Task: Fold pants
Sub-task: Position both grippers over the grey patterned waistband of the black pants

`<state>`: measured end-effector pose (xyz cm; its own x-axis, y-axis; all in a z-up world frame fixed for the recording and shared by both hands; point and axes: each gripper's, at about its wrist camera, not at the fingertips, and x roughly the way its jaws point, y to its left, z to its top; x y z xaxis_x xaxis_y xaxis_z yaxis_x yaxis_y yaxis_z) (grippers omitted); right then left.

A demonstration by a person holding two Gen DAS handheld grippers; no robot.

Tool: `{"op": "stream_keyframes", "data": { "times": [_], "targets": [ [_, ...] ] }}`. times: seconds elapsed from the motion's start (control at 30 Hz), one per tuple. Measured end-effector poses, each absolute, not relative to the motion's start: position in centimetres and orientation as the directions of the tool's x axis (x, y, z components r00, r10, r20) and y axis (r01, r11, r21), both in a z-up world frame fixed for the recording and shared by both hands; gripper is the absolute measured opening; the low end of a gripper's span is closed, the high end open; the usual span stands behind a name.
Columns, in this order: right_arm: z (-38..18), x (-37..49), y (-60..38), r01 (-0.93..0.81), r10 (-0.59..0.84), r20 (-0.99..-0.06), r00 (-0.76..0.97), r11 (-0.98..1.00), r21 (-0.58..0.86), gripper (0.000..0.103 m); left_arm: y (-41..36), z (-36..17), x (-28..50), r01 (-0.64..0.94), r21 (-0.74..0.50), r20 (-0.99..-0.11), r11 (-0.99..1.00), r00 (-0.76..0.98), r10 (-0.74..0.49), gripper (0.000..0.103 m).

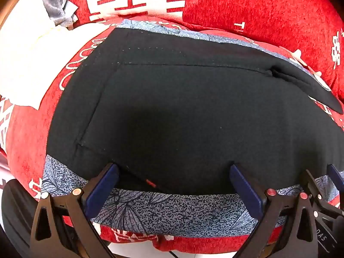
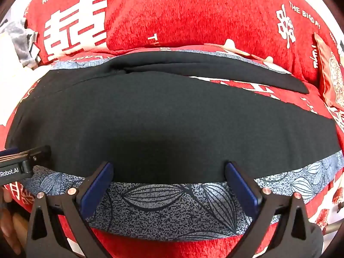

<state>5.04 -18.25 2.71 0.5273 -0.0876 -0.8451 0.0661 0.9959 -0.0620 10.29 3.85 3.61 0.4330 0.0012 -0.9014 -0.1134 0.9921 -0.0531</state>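
Observation:
Black pants [image 1: 182,111] lie spread flat on a blue-grey leaf-print cloth [image 1: 172,212] over a red seat. In the left wrist view I see the waist end with pocket stitching, and one leg runs off to the right. My left gripper [image 1: 175,173] stands open at the pants' near edge, with only the fabric edge between its blue fingers [image 1: 103,189]. The right wrist view shows the pants [image 2: 172,116] with two legs stretching right, the far one narrower. My right gripper [image 2: 168,171] is open over the near hem. The left gripper [image 2: 23,161] shows at that view's left edge.
Red cushions with white characters [image 2: 172,13] back the seat. A grey cloth [image 1: 53,2] and a white fabric [image 1: 28,58] lie at the far left. A patterned red pillow [image 2: 333,75] sits far right. A hand [image 2: 8,225] shows at the lower left.

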Motion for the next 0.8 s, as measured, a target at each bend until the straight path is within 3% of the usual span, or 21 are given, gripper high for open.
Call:
{"op": "stream_keyframes", "data": {
  "times": [0.8],
  "targets": [
    [2.6,5.4,-17.7,0.057,-0.1,-0.875,0.474,0.995,-0.083,0.103,3.2,5.0,9.7,-0.093,-0.042,-0.913,0.995,0.408,0.0,0.103]
  ]
}}
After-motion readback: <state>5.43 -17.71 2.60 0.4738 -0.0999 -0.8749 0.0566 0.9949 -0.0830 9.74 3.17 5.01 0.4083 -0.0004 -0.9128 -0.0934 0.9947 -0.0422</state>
